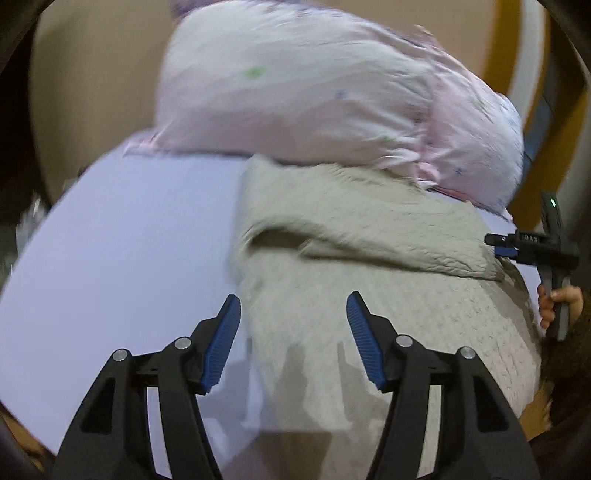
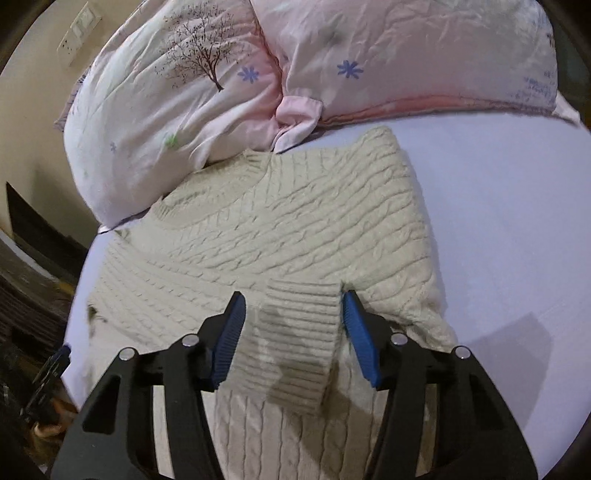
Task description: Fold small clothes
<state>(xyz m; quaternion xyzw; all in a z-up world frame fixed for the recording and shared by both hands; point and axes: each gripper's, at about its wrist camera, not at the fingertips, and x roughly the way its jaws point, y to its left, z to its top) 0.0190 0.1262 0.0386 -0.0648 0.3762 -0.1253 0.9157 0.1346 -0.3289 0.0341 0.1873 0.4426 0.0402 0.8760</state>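
Observation:
A cream cable-knit sweater (image 2: 295, 229) lies on the pale lilac bed sheet (image 2: 498, 221), with a sleeve folded across its body so the ribbed cuff (image 2: 299, 339) lies on top. My right gripper (image 2: 293, 314) is open, its blue pads on either side of that cuff, just above it. In the left wrist view the sweater (image 1: 369, 295) fills the right half, one fold lying across it. My left gripper (image 1: 293, 317) is open and empty above the sweater's left edge. The right gripper (image 1: 517, 247) shows at the sweater's far right edge.
Two pink floral pillows (image 2: 184, 92) (image 2: 424, 55) lie at the head of the bed, touching the sweater's collar end. A beige wall with a socket plate (image 2: 79, 31) is at the left. The bed's left edge drops to dark flooring (image 2: 33, 266).

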